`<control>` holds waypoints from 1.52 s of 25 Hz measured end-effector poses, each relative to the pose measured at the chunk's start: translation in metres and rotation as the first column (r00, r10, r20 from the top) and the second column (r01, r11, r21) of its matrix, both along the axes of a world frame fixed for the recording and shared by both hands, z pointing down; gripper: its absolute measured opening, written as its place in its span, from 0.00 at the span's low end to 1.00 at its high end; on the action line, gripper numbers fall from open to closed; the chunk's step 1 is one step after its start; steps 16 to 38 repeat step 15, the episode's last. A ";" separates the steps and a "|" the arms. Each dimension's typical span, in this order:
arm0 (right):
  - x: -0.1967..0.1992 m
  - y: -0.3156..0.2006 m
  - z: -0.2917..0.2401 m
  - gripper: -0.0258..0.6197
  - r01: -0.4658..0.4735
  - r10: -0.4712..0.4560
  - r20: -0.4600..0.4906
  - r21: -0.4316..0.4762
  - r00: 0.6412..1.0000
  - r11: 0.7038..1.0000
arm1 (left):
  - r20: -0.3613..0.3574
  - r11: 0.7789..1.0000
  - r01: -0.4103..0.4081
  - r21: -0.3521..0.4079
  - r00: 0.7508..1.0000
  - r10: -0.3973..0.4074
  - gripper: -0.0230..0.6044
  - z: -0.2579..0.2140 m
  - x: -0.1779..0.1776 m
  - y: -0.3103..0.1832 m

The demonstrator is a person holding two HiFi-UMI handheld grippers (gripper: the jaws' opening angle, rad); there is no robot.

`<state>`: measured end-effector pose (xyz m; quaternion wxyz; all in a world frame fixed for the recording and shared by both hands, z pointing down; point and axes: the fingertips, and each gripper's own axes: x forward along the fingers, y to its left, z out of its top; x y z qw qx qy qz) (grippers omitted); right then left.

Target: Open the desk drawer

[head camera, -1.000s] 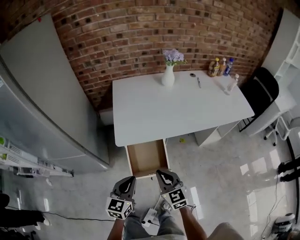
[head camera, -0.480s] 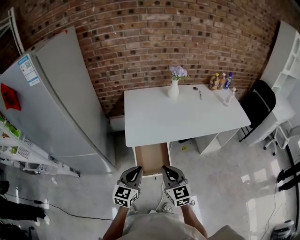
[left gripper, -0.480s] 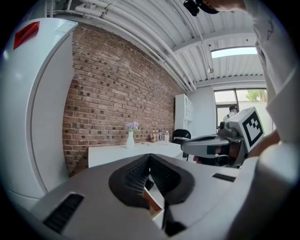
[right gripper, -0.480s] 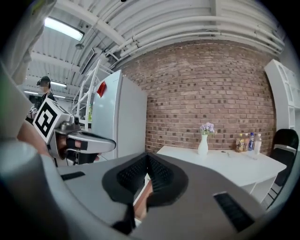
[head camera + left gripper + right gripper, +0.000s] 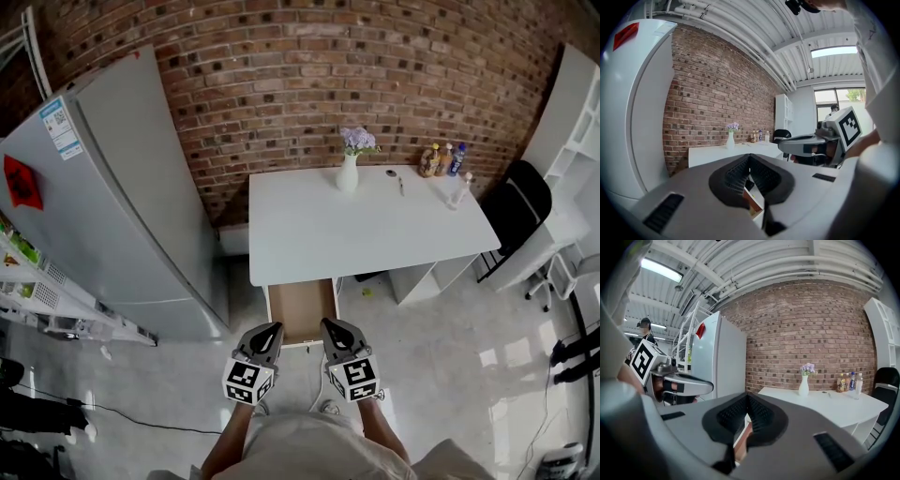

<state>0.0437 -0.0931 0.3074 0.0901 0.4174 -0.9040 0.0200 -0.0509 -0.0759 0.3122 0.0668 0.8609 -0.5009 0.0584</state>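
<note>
Both hands sit low at 6 o'clock in the head view, forearms running straight out from the body, side by side. The left tongs (image 5: 270, 330) and the right tongs (image 5: 330, 326) point nearly level towards 12 o'clock. Their marker cubes face up at the camera.

Left tongs (image 5: 749, 158) are clenched, tips meeting with nothing caught between them. It's the same on the right tongs (image 5: 747, 397): pressed together and empty. Each gripper view catches the other pair hanging just beside it.

The brown wooden desk drawer (image 5: 302, 309) is pulled well out from under the near edge of the white rectangular worktop (image 5: 309, 234), at 12 o'clock from the tongs. In the head view the two tips overlap its front corners; whether they touch it I cannot tell. A white vase of purple flowers (image 5: 348, 173) stands at the worktop's far edge, and a tall grey fridge (image 5: 122, 187) is off at 9 o'clock.

Against a second ago, both tongs have come up and the legs below them have dropped out of sight. More of the fridge now fills the left. The drawer stays just as far out, and little has shifted in the last half second.
</note>
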 end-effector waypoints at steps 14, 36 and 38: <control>0.008 0.007 0.005 0.07 -0.005 0.005 -0.001 -0.014 1.000 1.000 | -0.003 1.000 0.007 -0.002 1.000 -0.007 0.06 0.000 0.005 0.008; 0.008 0.008 0.005 0.07 -0.004 0.004 -0.001 -0.014 1.000 1.000 | -0.004 1.000 0.007 -0.003 1.000 -0.007 0.06 0.000 0.006 0.009; 0.008 0.008 0.005 0.07 -0.004 0.004 -0.001 -0.014 1.000 1.000 | -0.004 1.000 0.007 -0.003 1.000 -0.007 0.06 0.000 0.006 0.009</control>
